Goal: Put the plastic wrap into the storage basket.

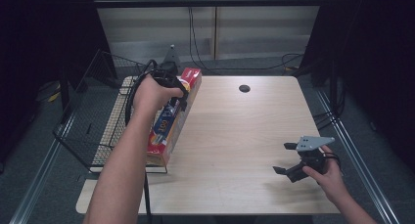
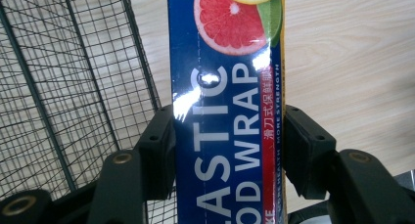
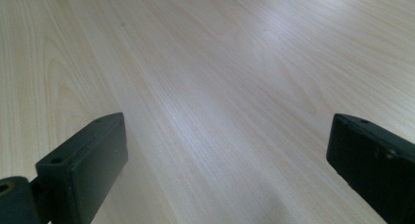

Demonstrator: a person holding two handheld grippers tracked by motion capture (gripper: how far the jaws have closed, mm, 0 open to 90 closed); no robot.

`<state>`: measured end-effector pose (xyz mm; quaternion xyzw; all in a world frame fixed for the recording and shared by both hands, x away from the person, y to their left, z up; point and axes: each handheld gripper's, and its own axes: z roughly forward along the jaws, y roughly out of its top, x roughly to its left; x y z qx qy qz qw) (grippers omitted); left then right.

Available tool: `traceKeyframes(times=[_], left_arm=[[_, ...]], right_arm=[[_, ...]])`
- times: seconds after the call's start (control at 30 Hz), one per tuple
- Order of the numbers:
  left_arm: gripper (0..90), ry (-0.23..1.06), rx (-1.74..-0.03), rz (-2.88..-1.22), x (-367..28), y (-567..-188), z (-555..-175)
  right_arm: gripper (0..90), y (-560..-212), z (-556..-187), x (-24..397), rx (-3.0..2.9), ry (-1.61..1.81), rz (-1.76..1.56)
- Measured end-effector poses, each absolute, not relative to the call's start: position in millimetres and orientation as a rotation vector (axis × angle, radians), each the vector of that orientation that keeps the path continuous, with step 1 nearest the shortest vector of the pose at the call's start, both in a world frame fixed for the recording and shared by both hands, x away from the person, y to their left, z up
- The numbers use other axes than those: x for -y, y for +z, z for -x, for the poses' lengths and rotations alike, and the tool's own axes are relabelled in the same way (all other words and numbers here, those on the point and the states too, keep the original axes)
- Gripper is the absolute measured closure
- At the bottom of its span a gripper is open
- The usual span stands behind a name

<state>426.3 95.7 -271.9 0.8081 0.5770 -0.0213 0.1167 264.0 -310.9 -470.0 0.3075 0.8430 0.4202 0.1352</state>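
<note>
Black left gripper (image 2: 230, 150) clamped on long blue plastic-wrap box (image 2: 227, 111) — grapefruit picture, white lettering — right gripper (image 1: 288, 158) agape.

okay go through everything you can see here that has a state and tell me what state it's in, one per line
plastic wrap box: closed, clamped between the left jaws, far end over the basket side of the table.
left gripper: shut on the box.
right gripper: open, nothing between its jaws, above bare wood.
wire basket: at the table's left edge, nothing visible inside.
table: bare wood, with a dark round hole near the far edge.
</note>
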Motion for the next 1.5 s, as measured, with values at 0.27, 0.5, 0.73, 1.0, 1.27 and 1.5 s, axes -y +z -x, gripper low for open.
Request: traceKeyframes(times=[0.27, 0.5, 0.73, 1.0, 1.27, 1.5], left_arm=[[45.5, -0.044, -1.726, -2.341, -108, -266, -427], [45.5, -0.025, -1.763, -2.325, -121, -261, -427], [45.4, -0.011, -1.786, -2.294, -131, -256, -428], [45.5, -0.007, -1.794, -2.277, -141, -250, -432], [45.4, 0.007, -1.841, -2.246, -153, -248, -432], [45.5, 0.018, -1.862, -2.228, -164, -247, -431]], right_arm=[[1.6, -470, -264, 312, -2.446, 1.21, -0.893], [1.6, -471, -263, 310, -2.442, 1.201, -0.896], [1.6, -471, -264, 310, -2.447, 1.199, -0.895], [1.6, -472, -264, 309, -2.456, 1.205, -0.889], [1.6, -472, -264, 309, -2.456, 1.204, -0.89], [1.6, -472, -264, 308, -2.458, 1.198, -0.885]])
